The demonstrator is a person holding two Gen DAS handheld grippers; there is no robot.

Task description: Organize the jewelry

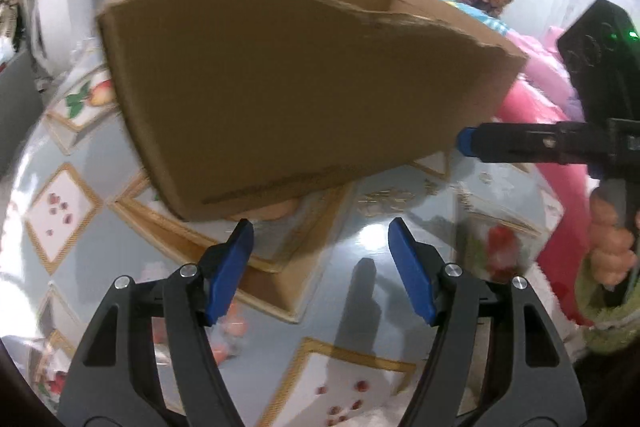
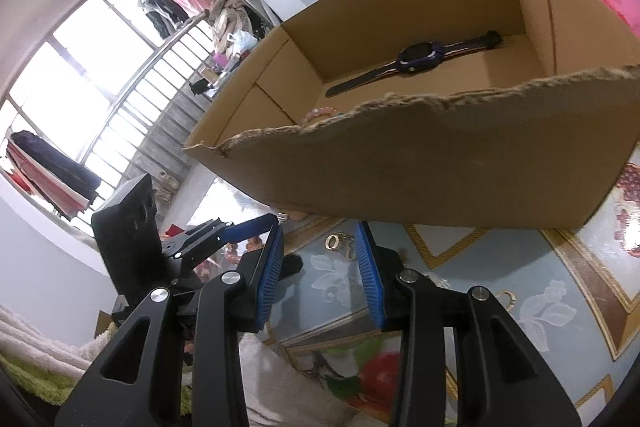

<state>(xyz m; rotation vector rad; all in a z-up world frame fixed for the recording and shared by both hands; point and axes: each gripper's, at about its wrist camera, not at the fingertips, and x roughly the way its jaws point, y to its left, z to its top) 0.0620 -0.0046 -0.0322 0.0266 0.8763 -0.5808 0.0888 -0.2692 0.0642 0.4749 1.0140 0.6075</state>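
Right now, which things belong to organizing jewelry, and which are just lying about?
Job:
cardboard box
wristwatch in the box
pink bead bracelet in the box
gold rings on the table

Lying about:
hanging clothes
pink blanket

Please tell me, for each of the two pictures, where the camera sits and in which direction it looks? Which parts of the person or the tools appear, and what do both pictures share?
Left wrist view: sits on the left claw, looks down and forward at the cardboard box outer wall; its own open fingers show, plus the right claw and the hand holding it.
Right wrist view: sits on the right claw, looks over the box's torn edge at the watch inside; the left claw shows at left.
Shared: the box, the patterned tablecloth, each other's claw.
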